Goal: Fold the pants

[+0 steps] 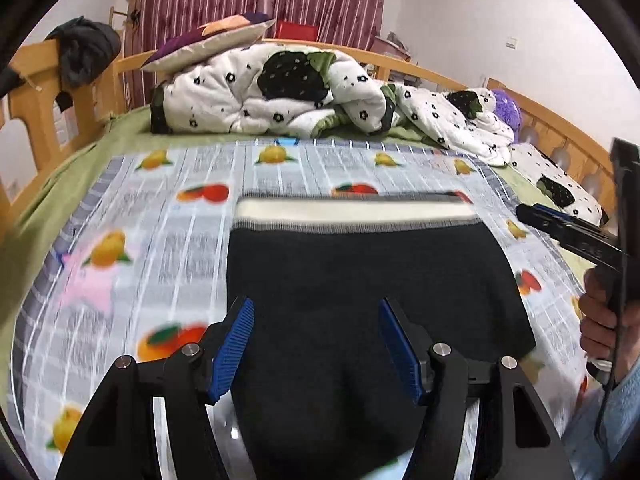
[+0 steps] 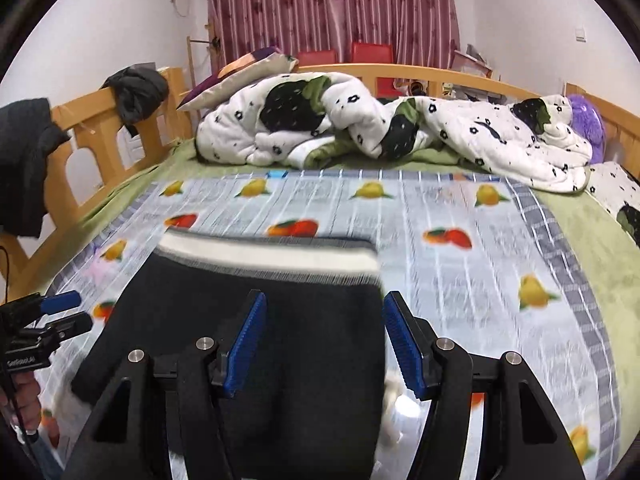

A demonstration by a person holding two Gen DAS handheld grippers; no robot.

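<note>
Dark navy knit pants (image 1: pixel 360 272) lie flat on a fruit-print mat (image 1: pixel 160 232), with a white and grey waistband (image 1: pixel 356 210) at the far end. My left gripper (image 1: pixel 316 344) is open above the near part of the pants, with nothing between its blue pads. My right gripper (image 2: pixel 324 344) is open over the right edge of the pants (image 2: pixel 248 312). The right gripper also shows at the right of the left wrist view (image 1: pixel 532 216). The left gripper shows at the left of the right wrist view (image 2: pixel 68 312). Both frames are motion-blurred.
The mat (image 2: pixel 460 264) lies on a green bedsheet (image 2: pixel 580 220). A crumpled white flower-print quilt (image 1: pixel 280 96), a pillow (image 1: pixel 208 40) and a purple plush toy (image 1: pixel 506 108) lie at the back. A wooden bed rail (image 1: pixel 40 92) with dark clothes (image 1: pixel 84 52) draped on it runs around the bed.
</note>
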